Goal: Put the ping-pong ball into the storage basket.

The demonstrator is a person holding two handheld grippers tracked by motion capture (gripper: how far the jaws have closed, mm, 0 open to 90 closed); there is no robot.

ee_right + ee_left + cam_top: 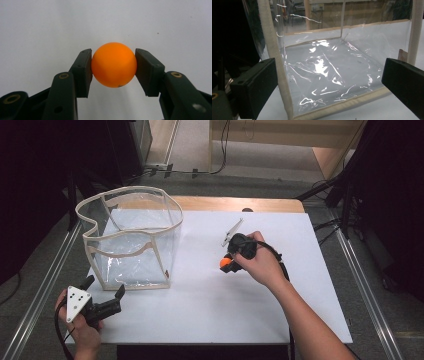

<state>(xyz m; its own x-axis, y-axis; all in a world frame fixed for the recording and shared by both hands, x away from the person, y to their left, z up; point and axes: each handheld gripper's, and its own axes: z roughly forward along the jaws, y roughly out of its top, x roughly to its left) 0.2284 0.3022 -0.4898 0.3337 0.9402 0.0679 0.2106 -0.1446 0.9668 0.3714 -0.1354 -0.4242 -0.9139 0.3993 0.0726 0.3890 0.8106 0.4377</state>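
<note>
Ball (114, 65) (orange) sits clamped in right hand-held gripper (114, 68).

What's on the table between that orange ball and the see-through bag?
Nothing: in the high view, only bare white table separates the orange ball, clamped in the right gripper, from the clear bag.

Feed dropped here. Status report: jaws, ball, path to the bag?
Right gripper shut on orange ball. Left gripper open, facing clear bag. White mat between them bare.
</note>
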